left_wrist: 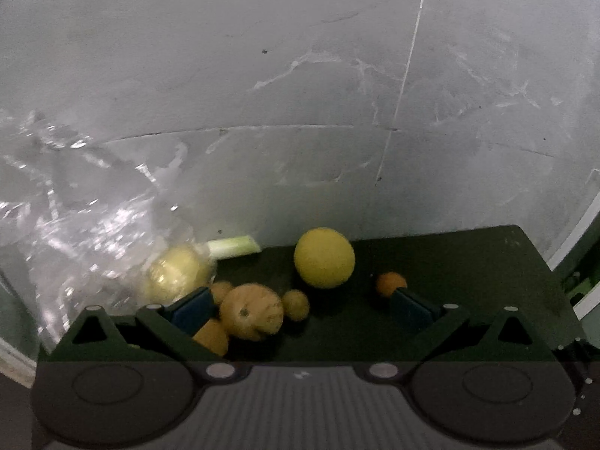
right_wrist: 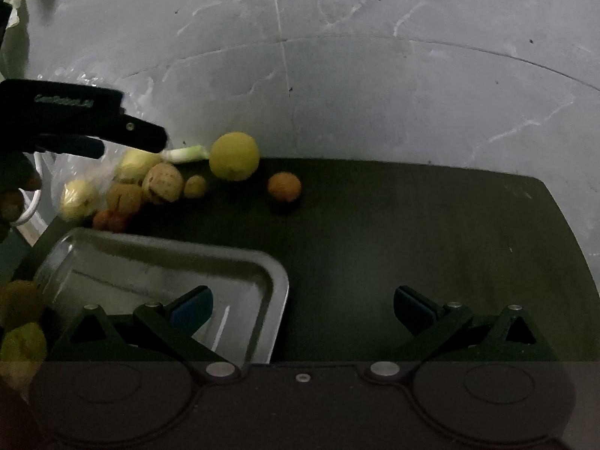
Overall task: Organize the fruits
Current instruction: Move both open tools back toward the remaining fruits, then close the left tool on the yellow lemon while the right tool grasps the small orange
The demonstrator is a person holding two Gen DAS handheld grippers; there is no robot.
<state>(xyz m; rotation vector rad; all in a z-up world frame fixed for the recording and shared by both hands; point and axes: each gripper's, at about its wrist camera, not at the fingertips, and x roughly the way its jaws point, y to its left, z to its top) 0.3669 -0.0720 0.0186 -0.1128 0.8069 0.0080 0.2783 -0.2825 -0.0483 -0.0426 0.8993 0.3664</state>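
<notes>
Crowding table's (right_wrist: 412, 225) left edge, fruits (right_wrist: 165, 183) (right half bare)

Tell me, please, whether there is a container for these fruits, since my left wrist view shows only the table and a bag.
Observer: Yes. The right wrist view shows a metal tray on the black table, nearer than the fruit pile.
Operator: Is anything in it?
Observer: It looks empty; the right tool hangs open, partly above it.
Operator: Any fruit I'm missing?
Observer: Two yellowish fruits, dim, beside the tray's left end.
</notes>
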